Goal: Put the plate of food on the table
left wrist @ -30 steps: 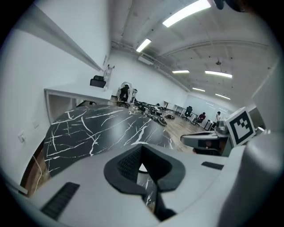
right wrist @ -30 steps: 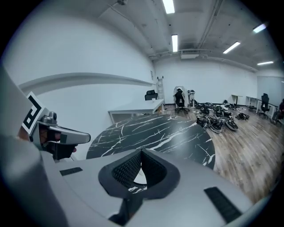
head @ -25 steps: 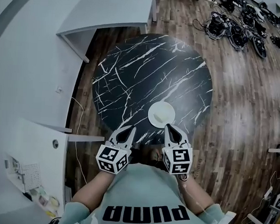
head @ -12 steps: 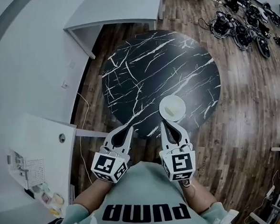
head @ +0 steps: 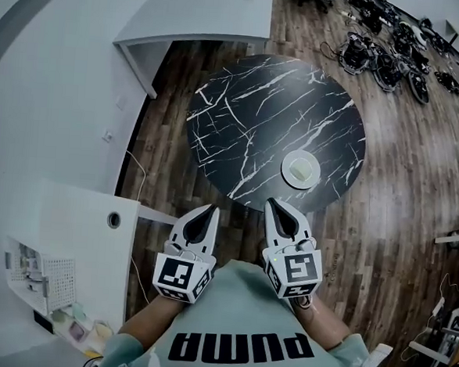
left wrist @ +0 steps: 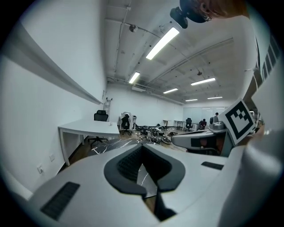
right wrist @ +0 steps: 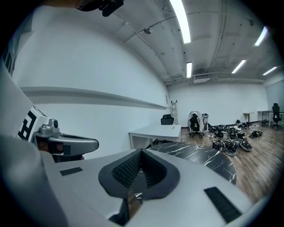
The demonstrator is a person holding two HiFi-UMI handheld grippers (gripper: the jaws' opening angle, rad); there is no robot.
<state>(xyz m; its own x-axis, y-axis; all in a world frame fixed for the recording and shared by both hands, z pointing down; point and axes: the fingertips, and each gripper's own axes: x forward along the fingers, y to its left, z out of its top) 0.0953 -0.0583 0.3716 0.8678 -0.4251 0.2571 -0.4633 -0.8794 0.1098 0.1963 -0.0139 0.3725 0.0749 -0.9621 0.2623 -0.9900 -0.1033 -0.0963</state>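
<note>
A white plate of food (head: 301,169) rests on the round black marble table (head: 250,117), near its front right edge. My left gripper (head: 210,210) and right gripper (head: 274,205) are held side by side close to the person's chest, short of the table edge and apart from the plate. Both are shut with nothing in them. In the left gripper view the left gripper (left wrist: 142,148) has its dark pads meeting at the tip, with the marble table beyond. The right gripper (right wrist: 142,153) looks the same in its own view. The plate is hidden in both gripper views.
A white desk (head: 202,12) stands behind the table. A heap of dark gear and cables (head: 395,57) lies on the wooden floor at the back right. A white cabinet (head: 61,238) stands at my left, against the white wall.
Both grippers have drawn back from the plate toward the person's body and risen. The plate stays on the table, now well ahead of the right gripper's tips.
</note>
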